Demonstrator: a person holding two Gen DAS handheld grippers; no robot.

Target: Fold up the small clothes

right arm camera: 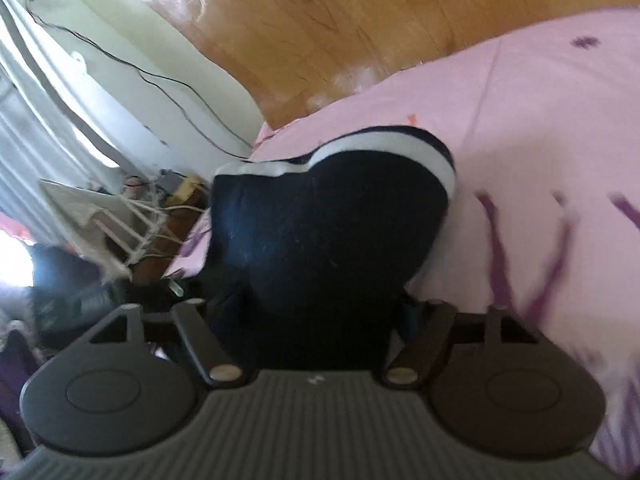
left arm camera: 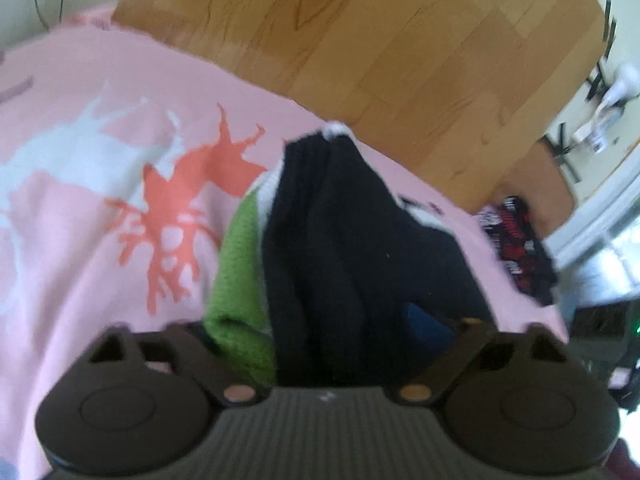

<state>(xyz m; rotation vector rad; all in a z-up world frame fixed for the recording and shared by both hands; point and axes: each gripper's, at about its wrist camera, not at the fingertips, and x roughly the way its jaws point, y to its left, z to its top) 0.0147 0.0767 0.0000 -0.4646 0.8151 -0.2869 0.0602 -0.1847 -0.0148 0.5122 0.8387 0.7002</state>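
Both claws, left [left arm camera: 344, 320] and right [right arm camera: 316, 320], gripped the sock [left arm camera: 332, 240]; best kept taut, lowered onto the bed [left arm camera: 80, 80] toward twelve o'clock.

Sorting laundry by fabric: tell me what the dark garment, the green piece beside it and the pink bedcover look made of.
Dark garment: soft knit, probably cotton; matte navy-black, vertical ribbing, white band at its edge.
Green piece: nubby matte knit or terry; blur leaves it open.
Pink bedcover: thin woven cloth, likely cotton; smooth, flat printed shapes, soft creases.
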